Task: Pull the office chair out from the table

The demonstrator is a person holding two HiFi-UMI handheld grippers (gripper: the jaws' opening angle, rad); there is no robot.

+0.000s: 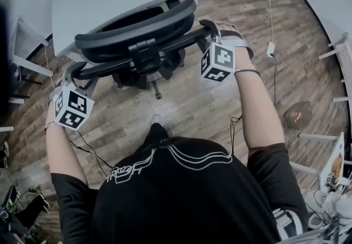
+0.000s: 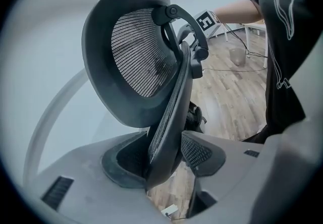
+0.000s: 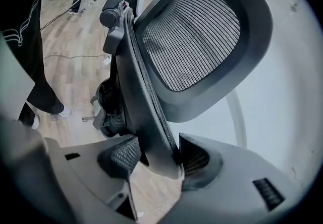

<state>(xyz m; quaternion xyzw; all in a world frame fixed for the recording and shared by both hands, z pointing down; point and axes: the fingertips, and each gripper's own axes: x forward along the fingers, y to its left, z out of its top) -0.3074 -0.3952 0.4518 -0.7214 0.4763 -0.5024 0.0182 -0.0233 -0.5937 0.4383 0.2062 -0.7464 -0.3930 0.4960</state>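
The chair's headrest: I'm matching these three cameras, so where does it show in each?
Head view: headrest at upper centre, a dark curve beside the table.
Left gripper view: upper left of centre, mesh showing.
Right gripper view: upper right of centre, mesh showing.
Shared landmark: the backrest edge just below it.

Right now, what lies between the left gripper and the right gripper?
The office chair's backrest, shown in the head view; the left gripper and right gripper each clamp one side edge.

chair (image 1: 138, 33): blk mesh, matt plastic frame | floor (image 1: 190, 110): wood-look planks
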